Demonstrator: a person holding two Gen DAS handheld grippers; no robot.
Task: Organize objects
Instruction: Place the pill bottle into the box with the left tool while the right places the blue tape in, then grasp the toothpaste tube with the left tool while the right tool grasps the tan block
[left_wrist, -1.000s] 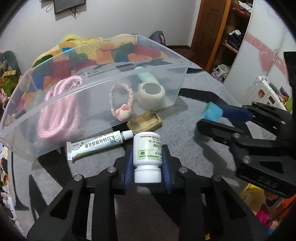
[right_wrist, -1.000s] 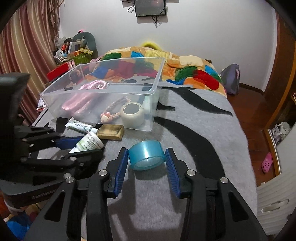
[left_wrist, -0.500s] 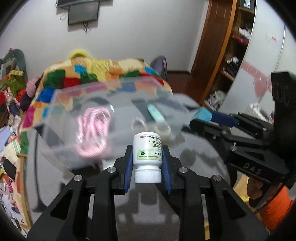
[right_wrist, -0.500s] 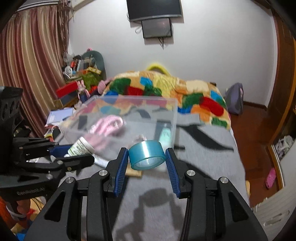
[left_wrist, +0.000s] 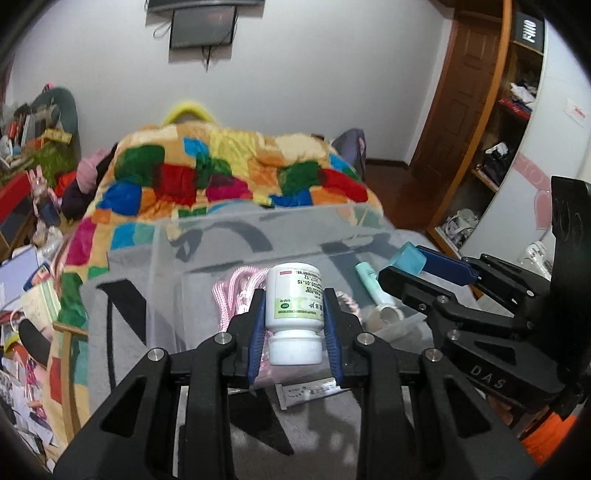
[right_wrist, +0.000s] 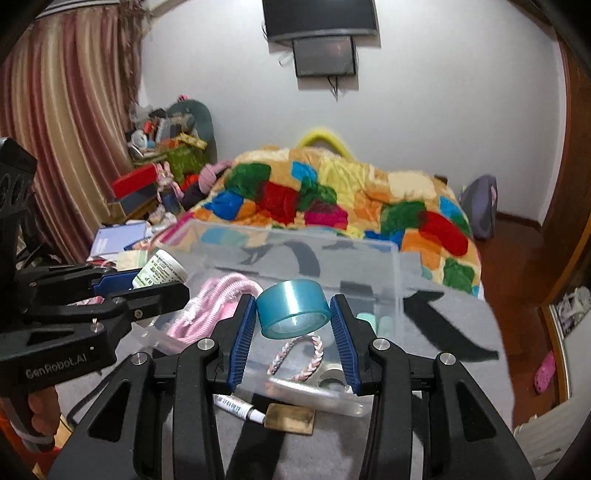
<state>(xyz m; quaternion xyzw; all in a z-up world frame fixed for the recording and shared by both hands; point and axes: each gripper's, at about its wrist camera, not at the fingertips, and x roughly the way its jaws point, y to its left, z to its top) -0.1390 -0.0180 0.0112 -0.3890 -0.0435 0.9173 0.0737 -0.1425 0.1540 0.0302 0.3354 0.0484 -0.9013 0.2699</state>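
My left gripper is shut on a white pill bottle with a green label, held in the air above the near wall of a clear plastic bin. My right gripper is shut on a blue tape roll, also held above the bin. The bin holds a pink rope, a braided bracelet, a white tape roll and a teal tube. An ointment tube and a tan block lie on the grey blanket in front of the bin.
A patchwork quilt covers the bed behind the bin. Clutter and a red box stand at the left by the curtain. A wooden door and shelves are at the right. The ointment tube lies below my left gripper.
Both grippers have lifted their objects off the blanket and carried them up and forward, over the bin's near wall. The bottle and tape stay clamped.
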